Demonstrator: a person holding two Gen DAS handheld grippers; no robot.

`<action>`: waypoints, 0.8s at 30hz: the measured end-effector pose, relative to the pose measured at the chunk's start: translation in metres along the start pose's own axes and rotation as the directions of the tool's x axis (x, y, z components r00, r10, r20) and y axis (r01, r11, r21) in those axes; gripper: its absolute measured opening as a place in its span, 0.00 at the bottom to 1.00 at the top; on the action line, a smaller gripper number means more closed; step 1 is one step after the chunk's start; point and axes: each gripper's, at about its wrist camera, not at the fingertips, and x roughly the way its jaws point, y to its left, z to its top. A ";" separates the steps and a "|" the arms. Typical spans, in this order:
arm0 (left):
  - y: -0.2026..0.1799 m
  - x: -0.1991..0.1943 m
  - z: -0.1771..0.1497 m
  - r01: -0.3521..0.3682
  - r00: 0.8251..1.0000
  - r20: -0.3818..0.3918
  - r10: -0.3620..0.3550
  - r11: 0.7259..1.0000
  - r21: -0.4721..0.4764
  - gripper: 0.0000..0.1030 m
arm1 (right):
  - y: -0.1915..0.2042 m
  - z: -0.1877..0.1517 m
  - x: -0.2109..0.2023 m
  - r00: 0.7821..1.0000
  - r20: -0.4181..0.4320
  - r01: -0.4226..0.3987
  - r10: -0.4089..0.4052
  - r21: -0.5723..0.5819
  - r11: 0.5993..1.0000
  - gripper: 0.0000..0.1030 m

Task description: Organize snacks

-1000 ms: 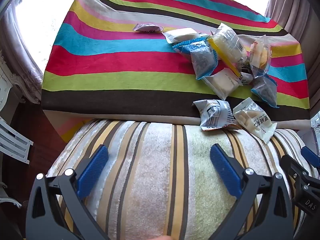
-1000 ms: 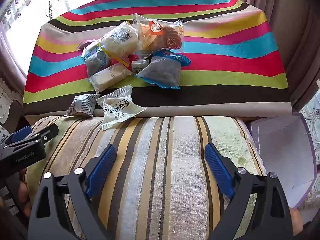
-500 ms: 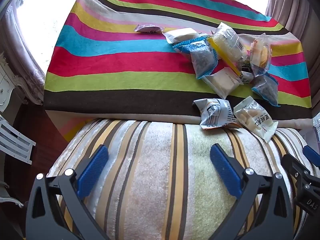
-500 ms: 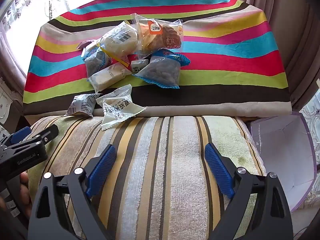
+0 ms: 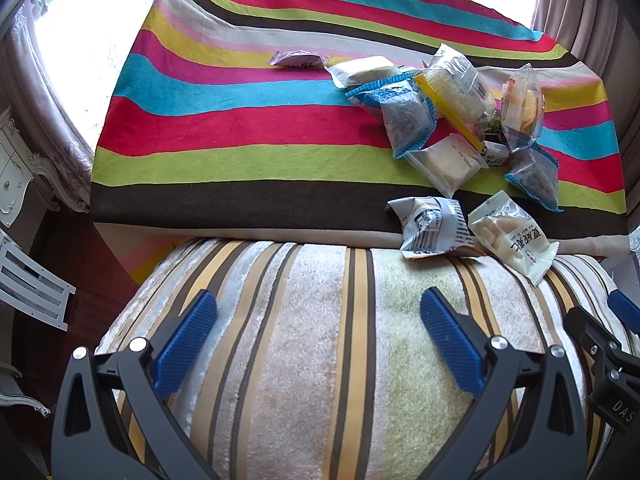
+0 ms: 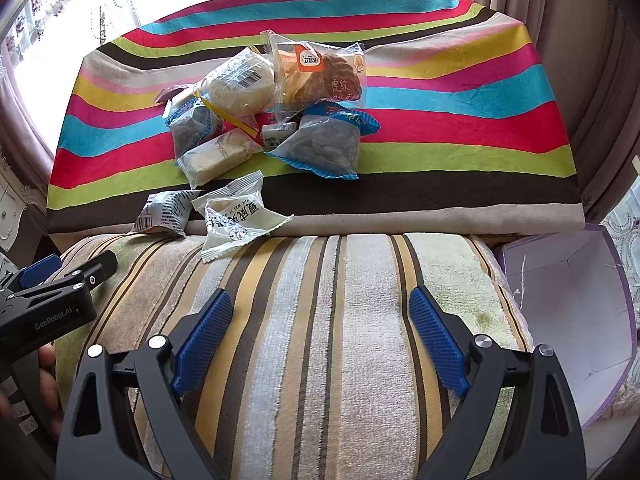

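A pile of wrapped snacks lies on the striped cloth of the table; it also shows in the right wrist view. Two packets sit at the table's near edge: a grey-white one and a pale green one. A small purple packet lies apart at the back. My left gripper is open and empty over the striped cushion. My right gripper is open and empty over the same cushion.
A striped towel-covered cushion lies in front of the table. An open lilac box stands to the right of the cushion. Curtains hang at the right. White furniture stands at the left.
Both grippers have stayed open. The left view has drifted very slightly; nothing on the table moved.
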 end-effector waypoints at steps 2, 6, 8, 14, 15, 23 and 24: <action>0.000 0.000 0.000 0.000 1.000 0.000 0.000 1.000 0.000 0.99 | 0.000 0.000 0.000 1.000 0.000 0.000 0.000 0.000 1.000 0.85; -0.002 0.000 0.000 -0.003 1.000 0.000 0.003 1.000 0.001 0.99 | 0.001 0.000 0.001 1.000 0.000 0.002 -0.002 -0.002 1.000 0.85; -0.002 -0.001 0.000 -0.003 1.000 0.000 0.003 1.000 0.002 0.99 | 0.001 0.000 0.001 1.000 0.000 0.003 -0.003 -0.002 1.000 0.85; -0.004 -0.001 0.000 -0.007 1.000 0.001 0.007 1.000 0.002 0.99 | 0.001 0.000 0.001 1.000 0.000 0.002 -0.002 -0.002 1.000 0.85; -0.004 -0.001 0.000 -0.007 1.000 0.001 0.007 1.000 0.002 0.99 | 0.001 0.000 0.001 1.000 0.000 0.002 -0.002 -0.002 1.000 0.85; -0.006 -0.001 0.000 -0.009 1.000 0.001 0.009 1.000 0.003 0.99 | 0.001 0.000 0.001 1.000 0.001 0.002 -0.002 -0.002 1.000 0.85; -0.006 -0.001 -0.001 -0.009 1.000 0.001 0.009 1.000 0.002 0.99 | 0.001 0.000 0.001 1.000 0.001 0.002 -0.002 -0.002 1.000 0.85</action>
